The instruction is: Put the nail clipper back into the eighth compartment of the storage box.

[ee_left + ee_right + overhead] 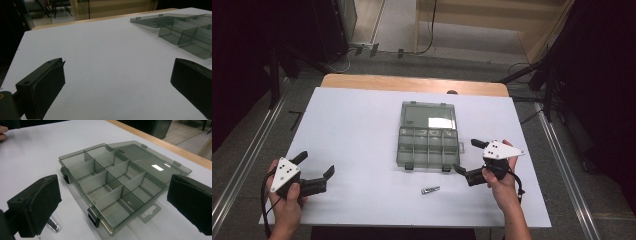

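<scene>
- The smoky clear compartment box (428,147) lies open near the middle of the white surface (357,130), its lid (428,115) folded flat on the far side, toward the wooden edge.
- In the right gripper view the box (112,187) shows dividers forming bare compartments, two dark latches on its near wall and a hang tab at one corner.
- A small metal clip (430,189) lies on the surface just in front of the box, apart from it and between the two hands.
- The right gripper (469,156) sits just beside the box's near right corner, jaws spread wide with nothing between them.
- The left gripper (316,164) is well apart to the left, near the surface's front corner, jaws likewise wide and holding nothing.
</scene>
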Demonstrator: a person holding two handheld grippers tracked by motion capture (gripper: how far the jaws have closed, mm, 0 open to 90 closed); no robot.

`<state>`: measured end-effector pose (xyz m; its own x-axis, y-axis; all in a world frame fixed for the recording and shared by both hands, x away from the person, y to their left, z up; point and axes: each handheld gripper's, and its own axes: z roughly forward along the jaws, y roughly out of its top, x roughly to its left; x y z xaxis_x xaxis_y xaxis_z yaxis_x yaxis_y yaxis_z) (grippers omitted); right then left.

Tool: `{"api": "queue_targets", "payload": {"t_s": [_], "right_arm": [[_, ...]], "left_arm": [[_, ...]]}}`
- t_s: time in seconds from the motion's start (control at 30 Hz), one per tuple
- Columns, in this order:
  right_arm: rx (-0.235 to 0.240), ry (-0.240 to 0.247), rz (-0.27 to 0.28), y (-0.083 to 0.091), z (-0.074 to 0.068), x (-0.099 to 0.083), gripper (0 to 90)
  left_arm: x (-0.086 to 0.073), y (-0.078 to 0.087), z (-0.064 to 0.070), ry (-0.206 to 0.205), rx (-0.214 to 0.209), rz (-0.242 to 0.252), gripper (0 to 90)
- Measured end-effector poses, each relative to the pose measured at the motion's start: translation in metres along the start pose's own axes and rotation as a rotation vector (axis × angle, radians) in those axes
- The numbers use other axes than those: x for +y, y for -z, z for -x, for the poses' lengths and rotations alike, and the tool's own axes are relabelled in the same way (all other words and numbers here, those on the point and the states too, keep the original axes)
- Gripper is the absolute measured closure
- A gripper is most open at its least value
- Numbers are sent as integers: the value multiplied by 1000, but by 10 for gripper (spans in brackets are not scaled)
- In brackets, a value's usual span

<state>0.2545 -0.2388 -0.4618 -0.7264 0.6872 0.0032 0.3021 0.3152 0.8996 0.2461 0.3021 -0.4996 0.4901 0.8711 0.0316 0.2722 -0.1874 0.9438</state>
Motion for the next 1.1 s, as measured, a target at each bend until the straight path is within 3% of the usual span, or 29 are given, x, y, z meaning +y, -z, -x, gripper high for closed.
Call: {"api": "queue_targets", "payload": {"t_s": [0.5, 1.1], "right_arm": [[34, 43, -18, -9, 1, 8, 0], [167, 128, -111, -28, -23, 11, 0]], "left_arm": [[0, 0, 0, -5, -10, -1, 0], [0, 0, 1, -8, -17, -1, 0]]}}
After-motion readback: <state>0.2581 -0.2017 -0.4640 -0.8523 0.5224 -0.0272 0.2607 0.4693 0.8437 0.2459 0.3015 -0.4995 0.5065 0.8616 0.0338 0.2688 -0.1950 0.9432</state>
